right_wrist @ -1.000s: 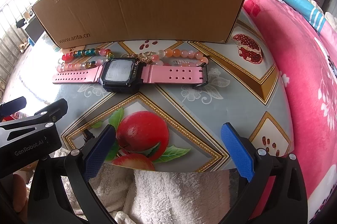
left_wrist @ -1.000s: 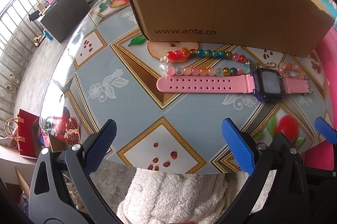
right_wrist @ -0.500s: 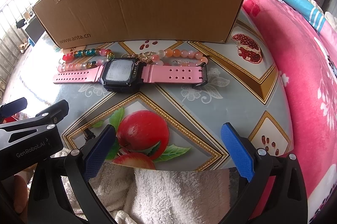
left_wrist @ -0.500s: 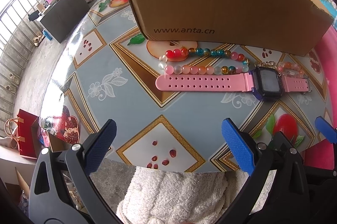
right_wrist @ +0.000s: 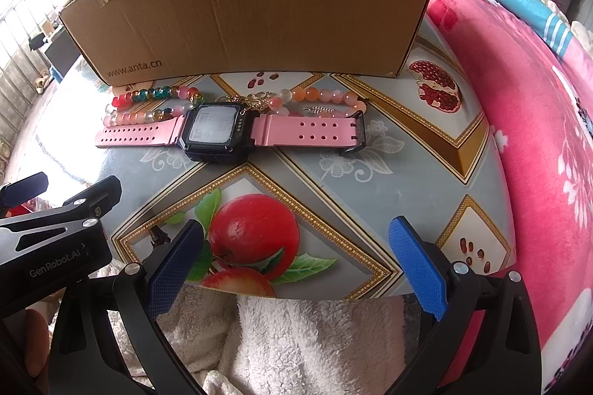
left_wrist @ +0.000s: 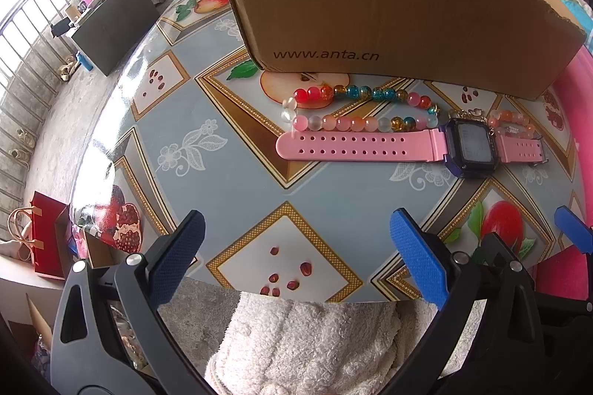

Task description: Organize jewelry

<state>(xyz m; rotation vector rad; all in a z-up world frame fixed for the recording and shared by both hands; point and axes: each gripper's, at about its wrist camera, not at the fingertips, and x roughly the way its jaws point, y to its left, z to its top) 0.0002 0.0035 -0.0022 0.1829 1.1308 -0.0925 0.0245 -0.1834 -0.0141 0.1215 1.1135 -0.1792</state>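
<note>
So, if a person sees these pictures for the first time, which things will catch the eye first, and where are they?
The pink watch lies flat in the middle of the fruit-patterned table, with colourful bead bracelets just behind it. Behind those stands a torn cardboard box. Both grippers, left and right, are open and empty near the table's front edge.

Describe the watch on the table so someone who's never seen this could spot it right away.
Find the big cardboard box standing on the fruit-patterned table. Just in front of it, nearer the camera than two beaded bracelets, lies the watch, flat and unbuckled. Only it has a square dark case and a pink, hole-punched strap.
</note>
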